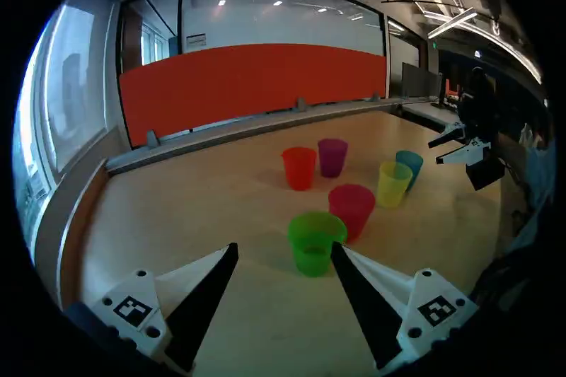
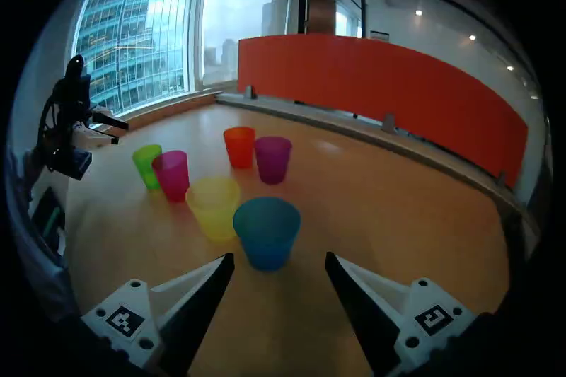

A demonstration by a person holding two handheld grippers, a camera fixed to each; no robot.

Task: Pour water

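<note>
All six cups stand upright, mouths up, long axes vertical. The green cup (image 1: 316,242) sits just beside the pink cup (image 1: 351,209). The yellow cup (image 1: 393,183) and blue cup (image 2: 267,232) stand near the pink cup's other side. The orange cup (image 1: 299,167) and purple cup (image 1: 332,157) are beyond it, toward the orange partition (image 1: 247,87). The wooden counter (image 1: 212,193) runs to tall windows (image 2: 134,44). The left gripper (image 1: 283,248) is level, fingers apart, facing the green cup. The right gripper (image 2: 278,257), also spread and holding nothing, faces the blue cup.
</note>
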